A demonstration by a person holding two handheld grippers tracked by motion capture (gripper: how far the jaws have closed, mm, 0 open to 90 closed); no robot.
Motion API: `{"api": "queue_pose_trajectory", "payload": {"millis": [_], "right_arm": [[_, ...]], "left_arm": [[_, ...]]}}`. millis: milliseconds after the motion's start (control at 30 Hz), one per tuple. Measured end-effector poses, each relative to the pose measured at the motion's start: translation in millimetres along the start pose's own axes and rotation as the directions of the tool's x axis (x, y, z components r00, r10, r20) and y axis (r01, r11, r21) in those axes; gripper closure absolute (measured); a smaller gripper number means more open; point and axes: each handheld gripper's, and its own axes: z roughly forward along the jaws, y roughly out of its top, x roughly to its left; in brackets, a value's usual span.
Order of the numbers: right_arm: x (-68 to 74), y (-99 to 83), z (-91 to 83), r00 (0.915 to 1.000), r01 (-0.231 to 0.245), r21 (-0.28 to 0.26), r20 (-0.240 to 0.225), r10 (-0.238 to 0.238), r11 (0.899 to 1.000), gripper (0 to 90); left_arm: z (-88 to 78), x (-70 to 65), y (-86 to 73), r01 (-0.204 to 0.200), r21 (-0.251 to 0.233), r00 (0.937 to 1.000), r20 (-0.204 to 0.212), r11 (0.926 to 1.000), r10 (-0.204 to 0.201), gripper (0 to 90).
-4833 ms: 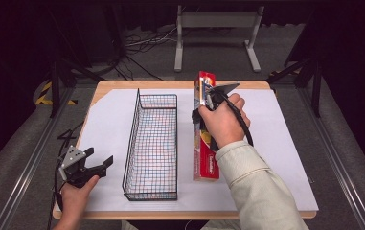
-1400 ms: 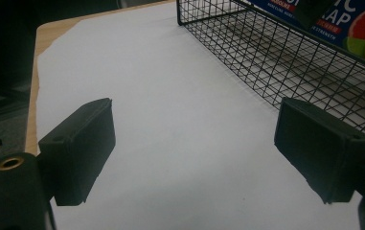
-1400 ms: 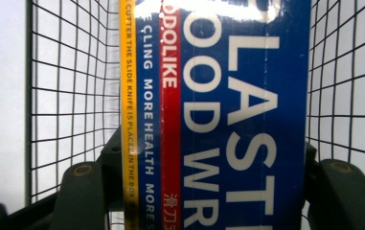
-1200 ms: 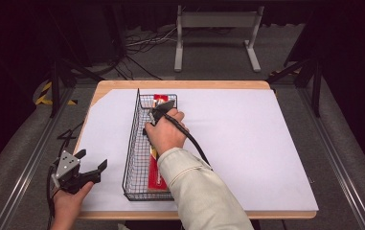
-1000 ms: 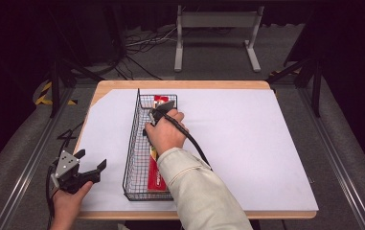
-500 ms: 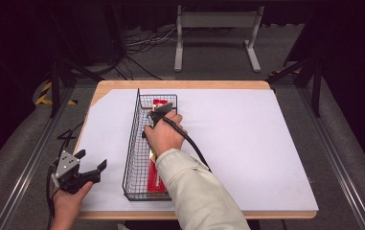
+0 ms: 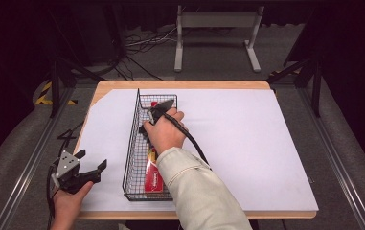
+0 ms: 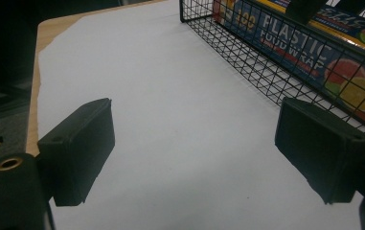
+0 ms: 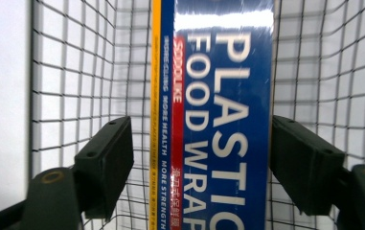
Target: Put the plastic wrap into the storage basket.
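While box lies in basket, right tool jaws just opened, no longer clamping.

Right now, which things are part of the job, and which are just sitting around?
Part of the job:
- plastic food wrap box, lying in the wire basket
- right gripper, jaws just opened, the box between them, left pad clear of it
- left gripper, open, off to the side

Just sitting around:
- white sheet over the table
- metal stand on the floor behind

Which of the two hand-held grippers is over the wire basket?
The right hand-held gripper: it is over the wire basket, astride the plastic wrap box. The left hand-held gripper stays outside.
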Motion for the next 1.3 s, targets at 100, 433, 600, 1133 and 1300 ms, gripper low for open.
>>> {"api": "queue_pose_trajectory", "payload": {"millis": [100, 433, 600, 1133, 1300], "right_arm": [[-1.8, 2.9, -8.2, 0.9999, 0.01, -0.022, 0.005, -0.01, 1.0, 26.0], [-2.5, 3.2, -34.9, 0.9985, 0.045, -0.072, -0.027, -0.047, 0.996, 26.0], [-3.5, 1.5, -52.5, 0.9961, 0.073, -0.104, -0.042, -0.077, 0.992, 26.0], [-14.4, -8.0, -94.2, 0.9852, 0.146, -0.165, -0.065, -0.159, 0.975, 24.7], [-26.4, -11.6, -104.2, 0.9781, 0.179, -0.182, -0.073, -0.195, 0.967, 24.2]], "left_arm": [[-0.2, -0.5, 0.1, 0.0, 0.0, 1.0, 0.0, 1.0, 0.0, 14.3], [0.3, -1.4, 0.6, 0.004, -0.001, 1.0, 0.0, 1.0, -0.004, 14.3], [0.7, -1.0, 1.1, -0.002, 0.003, 1.0, -0.001, 1.0, 0.002, 14.4], [3.3, 0.0, 2.2, 0.0, 0.014, 1.0, 0.001, 0.9999, 0.0, 14.2], [2.9, 1.8, 2.3, 0.002, 0.015, 1.0, -0.003, 0.9999, -0.002, 14.1]]}}
